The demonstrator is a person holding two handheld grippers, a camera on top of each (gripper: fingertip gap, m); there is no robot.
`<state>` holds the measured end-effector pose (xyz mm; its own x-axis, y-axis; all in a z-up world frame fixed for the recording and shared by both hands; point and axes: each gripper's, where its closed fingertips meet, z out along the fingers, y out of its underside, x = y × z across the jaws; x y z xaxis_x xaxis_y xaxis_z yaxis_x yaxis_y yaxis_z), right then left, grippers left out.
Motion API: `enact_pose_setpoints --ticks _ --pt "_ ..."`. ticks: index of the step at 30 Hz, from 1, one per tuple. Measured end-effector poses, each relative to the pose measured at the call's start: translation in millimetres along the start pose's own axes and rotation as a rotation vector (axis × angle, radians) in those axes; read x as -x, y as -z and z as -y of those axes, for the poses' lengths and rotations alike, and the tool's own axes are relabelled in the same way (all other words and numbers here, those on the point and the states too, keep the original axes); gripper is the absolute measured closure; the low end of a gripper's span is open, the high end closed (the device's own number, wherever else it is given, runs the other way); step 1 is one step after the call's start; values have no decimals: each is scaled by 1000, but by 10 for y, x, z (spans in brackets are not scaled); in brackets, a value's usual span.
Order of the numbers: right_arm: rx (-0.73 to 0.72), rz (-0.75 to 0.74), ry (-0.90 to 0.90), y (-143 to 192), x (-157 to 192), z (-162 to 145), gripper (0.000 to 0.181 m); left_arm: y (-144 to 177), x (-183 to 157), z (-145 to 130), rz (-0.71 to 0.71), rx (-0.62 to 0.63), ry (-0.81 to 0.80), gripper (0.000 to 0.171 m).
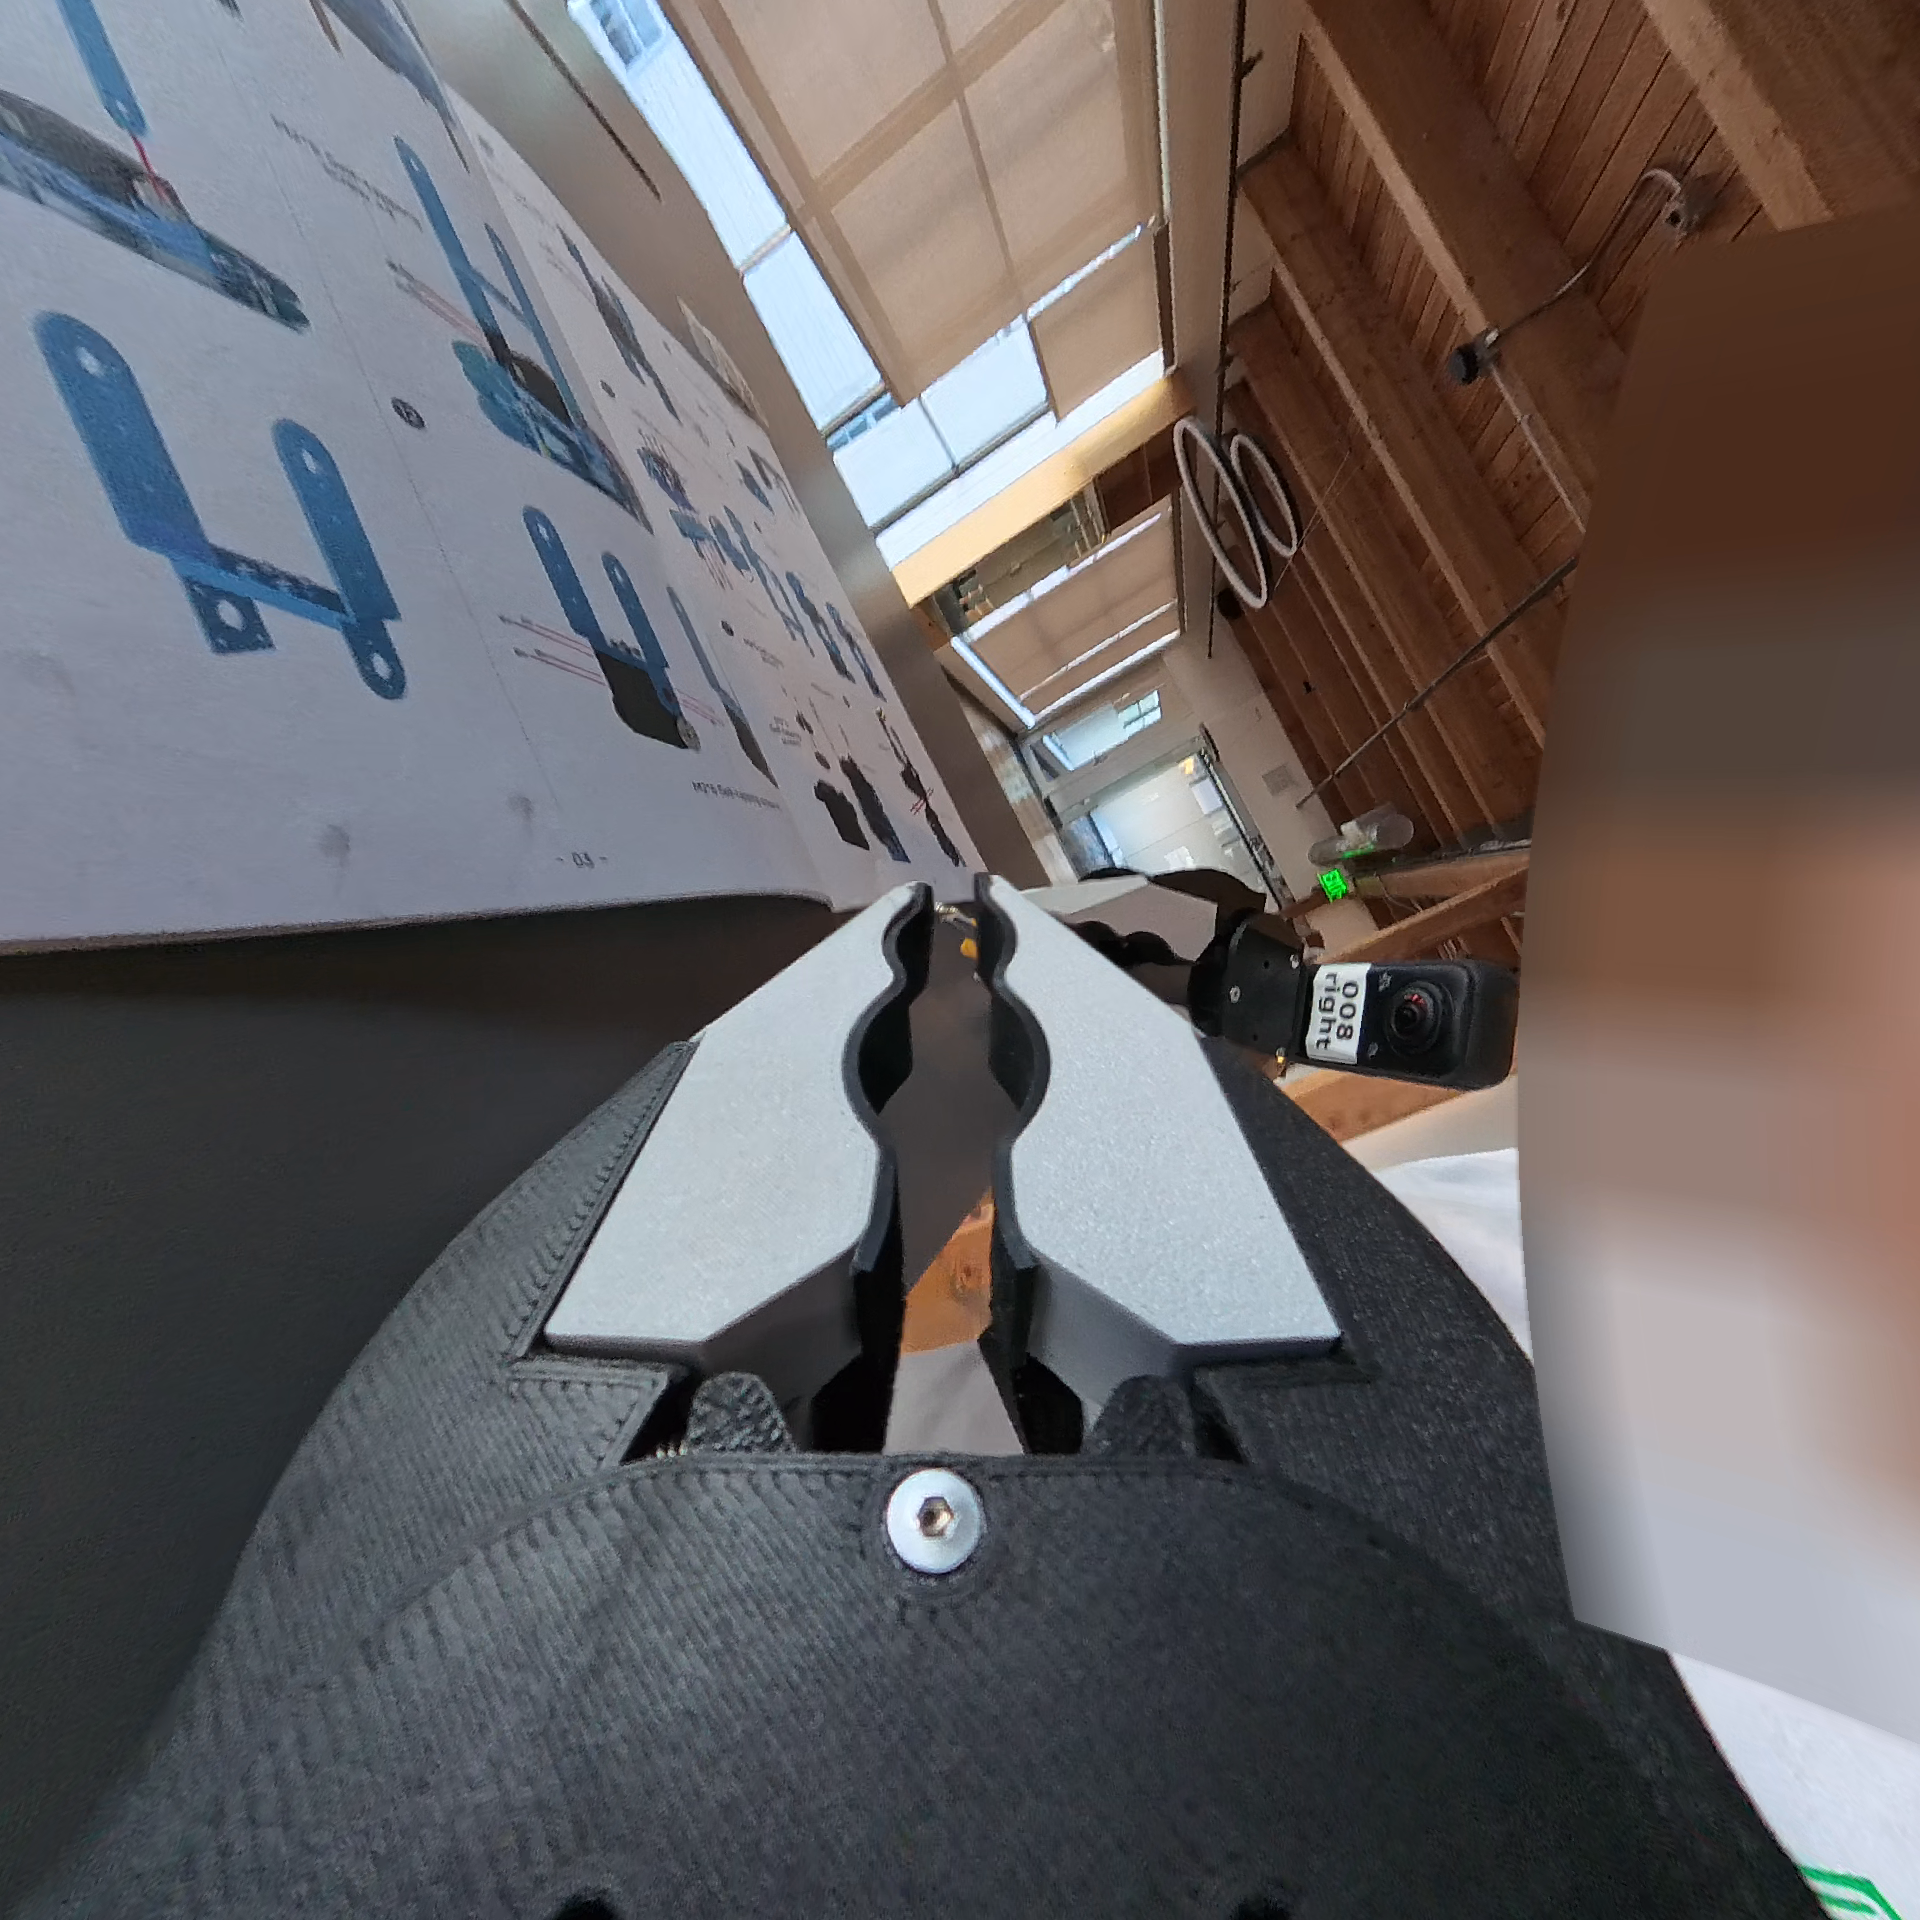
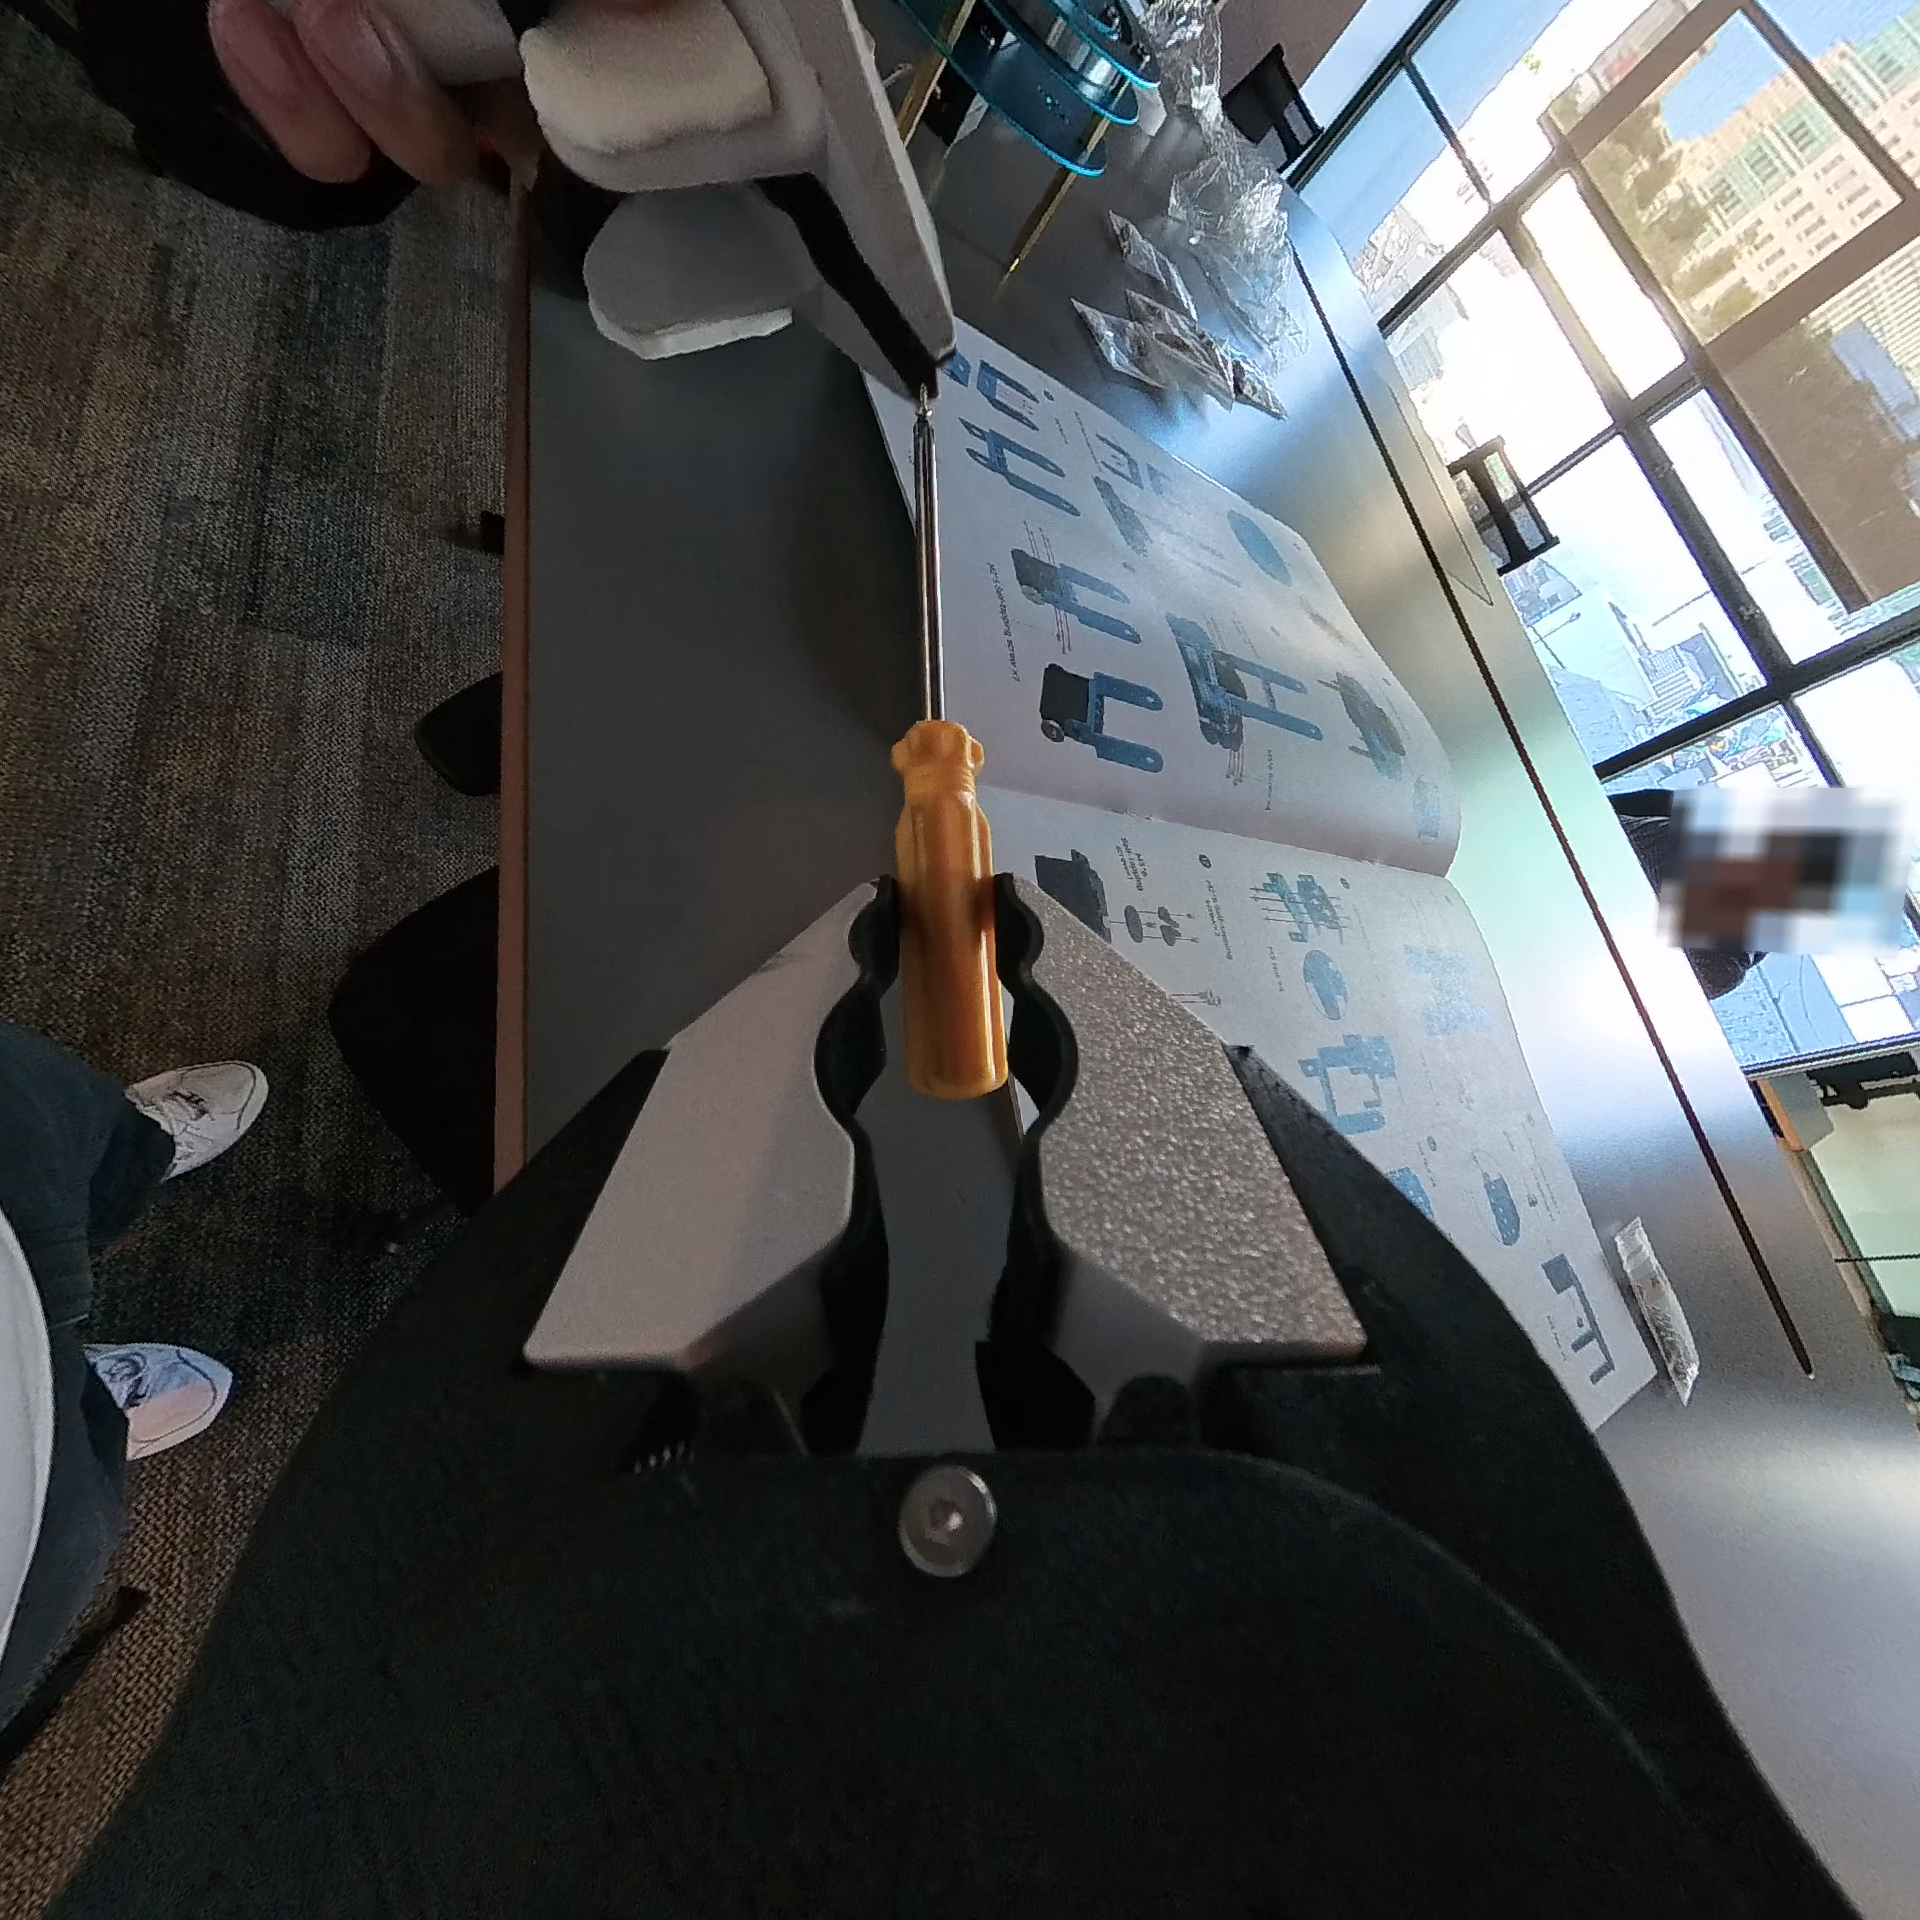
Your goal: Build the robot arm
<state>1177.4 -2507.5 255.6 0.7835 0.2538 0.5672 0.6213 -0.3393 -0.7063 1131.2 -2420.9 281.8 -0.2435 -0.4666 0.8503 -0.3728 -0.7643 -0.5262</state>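
Screwdriver (image 2: 951, 935) clamped in right gripper (image 2: 945, 904), tip meeting left gripper (image 2: 914, 353) — nearly closed on something tiny over the table (image 2: 686, 727); slight tilt could slip it.

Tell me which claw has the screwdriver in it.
The right claw: its fingers are shut on the orange handle of the screwdriver. The left claw holds no tool; it pinches something tiny at its tips, where the screwdriver's blade ends.

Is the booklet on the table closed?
No, the booklet lies open on the table, its pages of blue drawings showing beside the screwdriver in the right gripper.
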Motion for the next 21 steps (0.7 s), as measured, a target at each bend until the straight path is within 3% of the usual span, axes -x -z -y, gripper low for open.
enact_pose_setpoints --ticks 3,5,8,11,14,21 --pt "3 -1 -1 -2 -5 -5 164 64 -35 109 -3 -70 -85 156" --pt "5 -1 -6 -4 -9 -8 164 115 -84 140 42 -98 -296 157" --pt "9 -3 -9 -10 -15 -14 164 152 -3 108 252 -65 -648 160" --pt "10 -2 -2 -14 -8 -13 165 91 -40 7 304 6 -854 167" --pt "16 -4 10 -20 0 -20 165 67 -2 -32 322 70 -901 163" --pt "18 -10 21 -22 3 -22 165 39 -33 -7 229 21 -749 164"
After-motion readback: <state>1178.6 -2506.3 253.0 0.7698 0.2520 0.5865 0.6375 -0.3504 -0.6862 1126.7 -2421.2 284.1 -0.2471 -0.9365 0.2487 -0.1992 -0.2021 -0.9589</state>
